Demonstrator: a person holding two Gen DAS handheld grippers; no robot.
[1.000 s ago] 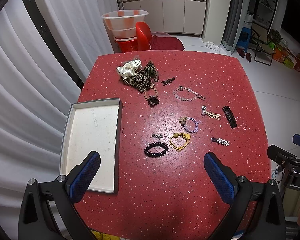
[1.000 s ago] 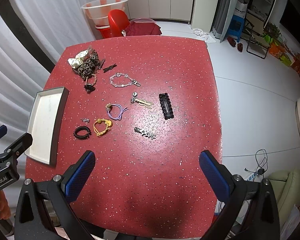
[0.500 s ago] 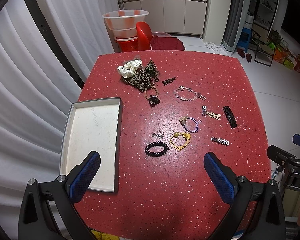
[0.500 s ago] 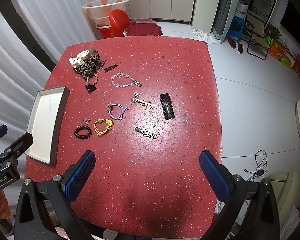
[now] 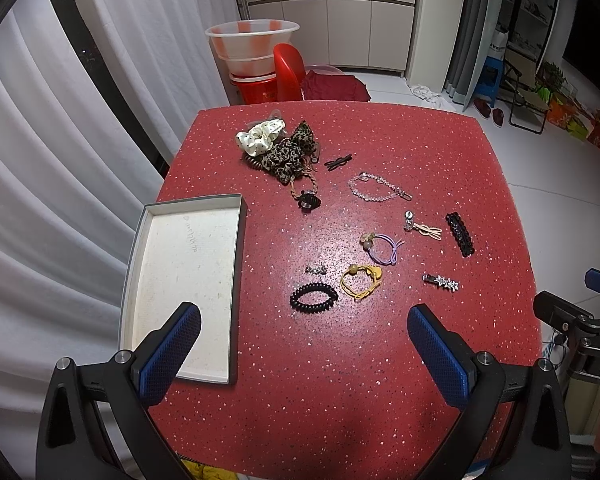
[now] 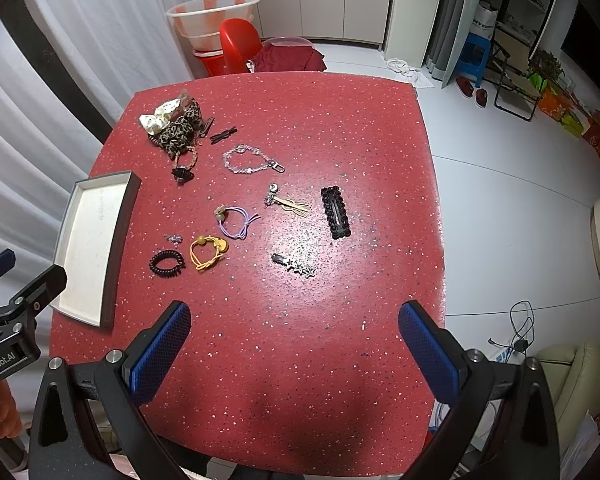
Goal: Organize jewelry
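A shallow white tray with a dark rim lies at the left of the red table. Loose pieces lie across the middle: a black coil tie, a yellow tie, a purple tie, a star clip, a black beaded clip, a clear bead bracelet and a scrunchie pile. My left gripper and right gripper are open, empty, above the near table edge.
White curtains hang close along the left. A red chair and stacked plastic basins stand beyond the far table edge. The right table edge drops to white floor with a cable. A small silver charm lies near the coil tie.
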